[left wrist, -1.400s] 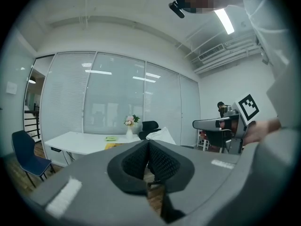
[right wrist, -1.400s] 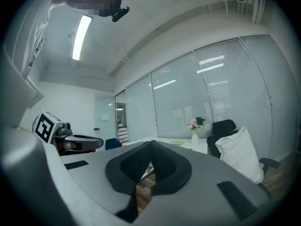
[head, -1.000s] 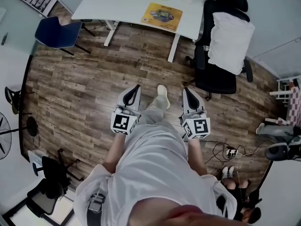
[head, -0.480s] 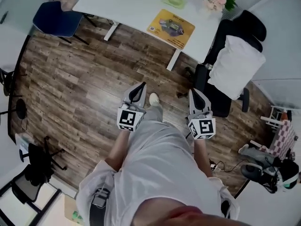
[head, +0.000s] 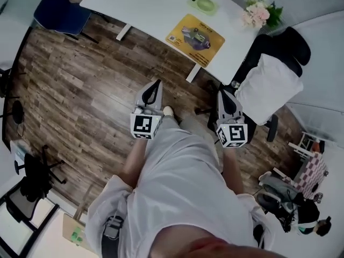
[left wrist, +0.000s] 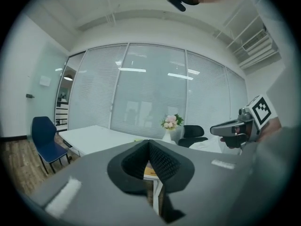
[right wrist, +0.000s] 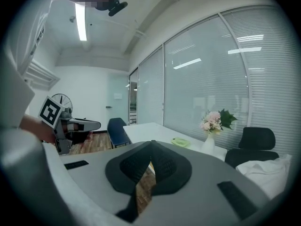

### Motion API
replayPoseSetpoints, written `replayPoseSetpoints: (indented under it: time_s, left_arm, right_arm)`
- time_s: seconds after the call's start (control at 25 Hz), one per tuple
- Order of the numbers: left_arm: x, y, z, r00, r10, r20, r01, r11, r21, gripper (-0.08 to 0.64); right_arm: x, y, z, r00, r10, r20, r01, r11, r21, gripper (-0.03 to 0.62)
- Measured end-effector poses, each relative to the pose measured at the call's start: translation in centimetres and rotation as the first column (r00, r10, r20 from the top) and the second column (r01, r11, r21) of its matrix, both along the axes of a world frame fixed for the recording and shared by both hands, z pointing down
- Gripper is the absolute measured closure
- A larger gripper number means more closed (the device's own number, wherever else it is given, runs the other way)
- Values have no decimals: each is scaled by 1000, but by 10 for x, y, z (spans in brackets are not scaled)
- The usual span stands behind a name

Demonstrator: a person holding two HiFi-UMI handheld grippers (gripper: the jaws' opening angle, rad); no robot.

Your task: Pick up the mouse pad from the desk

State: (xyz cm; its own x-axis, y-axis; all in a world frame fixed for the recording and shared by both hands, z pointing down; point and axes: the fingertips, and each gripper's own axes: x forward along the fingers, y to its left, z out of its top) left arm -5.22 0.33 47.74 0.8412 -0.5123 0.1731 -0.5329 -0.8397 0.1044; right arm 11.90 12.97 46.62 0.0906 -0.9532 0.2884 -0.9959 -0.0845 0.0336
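The yellow mouse pad (head: pixel 195 39) with a printed picture lies near the front edge of the white desk (head: pixel 145 7), well ahead of me. My left gripper (head: pixel 155 84) is held out in front of my body over the wooden floor, shut and holding nothing. My right gripper (head: pixel 223 93) is beside it, also shut and holding nothing. In the left gripper view the shut pads (left wrist: pixel 149 149) cover most of the pad, and only a yellow sliver (left wrist: pixel 150 172) shows. The right gripper view shows its pads (right wrist: pixel 151 149) closed, with the desk (right wrist: pixel 150 131) beyond.
A green dish (head: pixel 204 5) and a vase of pink flowers (head: pixel 258 15) stand on the desk. A black office chair with a white cushion (head: pixel 269 82) is at the right, a blue chair (head: pixel 56 12) at the left. A desk leg (head: pixel 192 73) is just ahead.
I have walked closer to the desk. The mouse pad and the desk edge now lie nearer to both grippers. Both grippers have stayed shut.
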Motion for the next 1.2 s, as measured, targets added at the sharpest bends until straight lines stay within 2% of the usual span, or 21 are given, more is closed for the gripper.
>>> replayPoseSetpoints:
  time_s: [0.2, 0.44, 0.6, 0.76, 0.88, 1.04, 1.2]
  left_arm:
    - [19, -34, 1, 992, -129, -13, 129, 992, 4, 577]
    - [45, -63, 9, 984, -178, -4, 178, 984, -7, 577]
    - [66, -96, 23, 961, -274, 23, 275, 962, -4, 575]
    - [101, -131, 41, 938, -343, 51, 345, 938, -19, 576]
    - [121, -151, 75, 911, -398, 105, 408, 907, -103, 575]
    - [145, -161, 131, 879, -445, 173, 477, 834, -276, 575]
    - [165, -158, 176, 855, -470, 220, 519, 770, -373, 543]
  right_arm:
    - [29, -44, 2, 1000, -28, 9, 28, 999, 21, 594]
    - [58, -103, 4, 993, -117, -28, 118, 993, 29, 594]
    - [90, -155, 19, 984, -176, -31, 177, 984, 4, 594]
    - [126, -212, 46, 961, -270, -62, 266, 962, -56, 594]
    - [148, -248, 76, 941, -332, -57, 323, 938, -127, 594]
    - [168, -284, 118, 907, -420, -34, 400, 885, -237, 594]
    - [189, -307, 156, 883, -469, -13, 441, 841, -314, 567]
